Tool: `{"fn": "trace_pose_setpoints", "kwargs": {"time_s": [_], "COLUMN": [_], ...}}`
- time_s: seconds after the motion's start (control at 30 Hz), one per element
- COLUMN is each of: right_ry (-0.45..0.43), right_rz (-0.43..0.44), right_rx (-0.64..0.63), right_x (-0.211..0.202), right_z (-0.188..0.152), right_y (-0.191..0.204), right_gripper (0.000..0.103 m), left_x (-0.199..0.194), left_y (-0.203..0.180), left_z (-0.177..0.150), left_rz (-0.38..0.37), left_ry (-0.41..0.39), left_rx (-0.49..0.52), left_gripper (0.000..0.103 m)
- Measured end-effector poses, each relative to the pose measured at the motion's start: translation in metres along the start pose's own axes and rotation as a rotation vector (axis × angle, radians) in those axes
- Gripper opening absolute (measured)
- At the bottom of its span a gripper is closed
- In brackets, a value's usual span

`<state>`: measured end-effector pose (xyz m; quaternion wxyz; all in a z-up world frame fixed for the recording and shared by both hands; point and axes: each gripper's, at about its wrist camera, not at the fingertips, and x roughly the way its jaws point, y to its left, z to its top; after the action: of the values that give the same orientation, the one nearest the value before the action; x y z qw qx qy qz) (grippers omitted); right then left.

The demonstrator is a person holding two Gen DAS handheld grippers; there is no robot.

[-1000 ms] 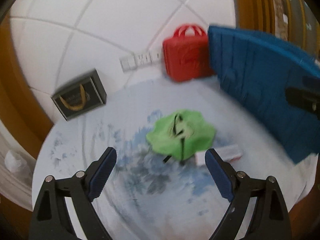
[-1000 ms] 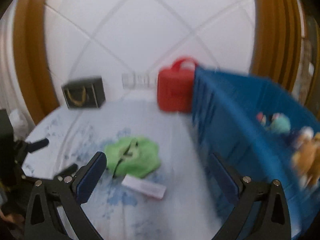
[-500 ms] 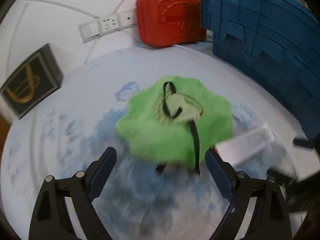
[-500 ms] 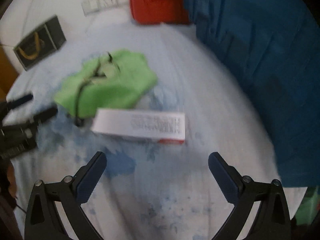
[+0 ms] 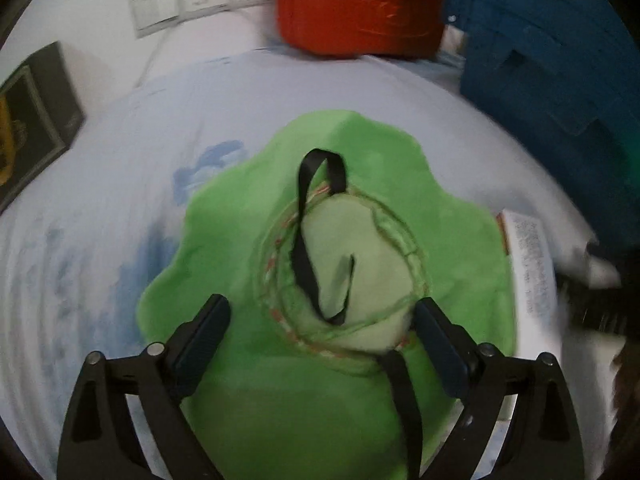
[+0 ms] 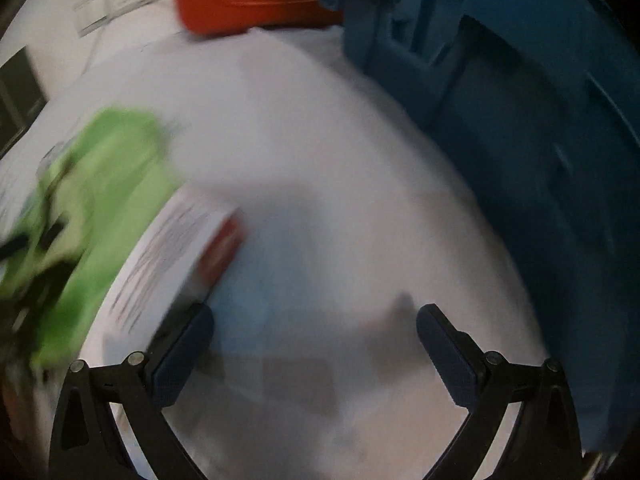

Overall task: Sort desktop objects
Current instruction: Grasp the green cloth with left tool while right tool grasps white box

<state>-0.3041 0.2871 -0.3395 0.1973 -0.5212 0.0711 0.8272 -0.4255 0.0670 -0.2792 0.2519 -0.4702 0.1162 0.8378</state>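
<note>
A green cloth hat [image 5: 248, 240] with black straps lies flat on the pale tablecloth. My left gripper [image 5: 322, 326] is open, low over the hat, its fingers either side of the round crown. A white box with red end [image 6: 172, 256] lies right of the hat; it also shows in the left wrist view [image 5: 530, 264]. My right gripper [image 6: 314, 340] is open and empty, low over bare cloth, its left finger beside the box. The hat shows blurred at left in the right wrist view [image 6: 104, 184].
A blue plastic crate [image 5: 560, 60] stands at the right, close to my right gripper [image 6: 520, 140]. A red plastic case [image 5: 360, 4] stands at the back by a white wall socket strip [image 5: 192, 0]. A dark gift bag [image 5: 28, 120] is at the far left.
Both grippers have dropped toward the table and moved forward. The left now straddles the hat's crown. The right has come down right of the white box, whose view is blurred.
</note>
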Motion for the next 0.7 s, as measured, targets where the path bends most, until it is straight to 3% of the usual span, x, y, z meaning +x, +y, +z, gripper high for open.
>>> {"fn": "trace_pose_setpoints", "kwargs": {"time_s": [0.13,0.23,0.33,0.37,0.43,0.5,0.57,0.7], "right_ry": [-0.047,-0.036,-0.014,0.004,0.035,0.022,0.024,0.024], "right_rz": [0.043,0.167,0.194,0.198,0.218,0.194,0.195,0.171], "right_rx": [0.032,0.049,0.011,0.000,-0.009,-0.045,-0.044,-0.033], "right_x": [-0.022,-0.035,-0.035,-0.030,-0.021,-0.023,-0.027,-0.036], "right_z": [0.005,-0.007,-0.017,-0.021,-0.027,-0.032,-0.033,-0.039], "right_y": [-0.002,0.012,0.035,0.042,0.048,0.055,0.053,0.046], "right_gripper": [0.103,0.103,0.100,0.096,0.065,0.055,0.051,0.048], "left_x": [-0.011,-0.004,-0.004,-0.005,-0.008,-0.014,-0.019,-0.014], "left_y": [0.008,0.009,0.006,0.007,0.006,0.000,-0.009,-0.004], "left_z": [-0.005,-0.007,-0.006,-0.007,-0.010,-0.012,-0.011,-0.010], "left_rz": [-0.006,-0.001,0.019,0.015,0.005,-0.034,-0.038,-0.055], "left_ry": [0.008,0.040,0.027,0.022,0.012,0.016,0.024,0.011], "left_rx": [-0.027,-0.037,-0.032,-0.037,-0.036,-0.010,0.025,-0.032], "left_gripper": [0.094,0.098,0.097,0.091,0.079,0.049,0.043,0.047]}}
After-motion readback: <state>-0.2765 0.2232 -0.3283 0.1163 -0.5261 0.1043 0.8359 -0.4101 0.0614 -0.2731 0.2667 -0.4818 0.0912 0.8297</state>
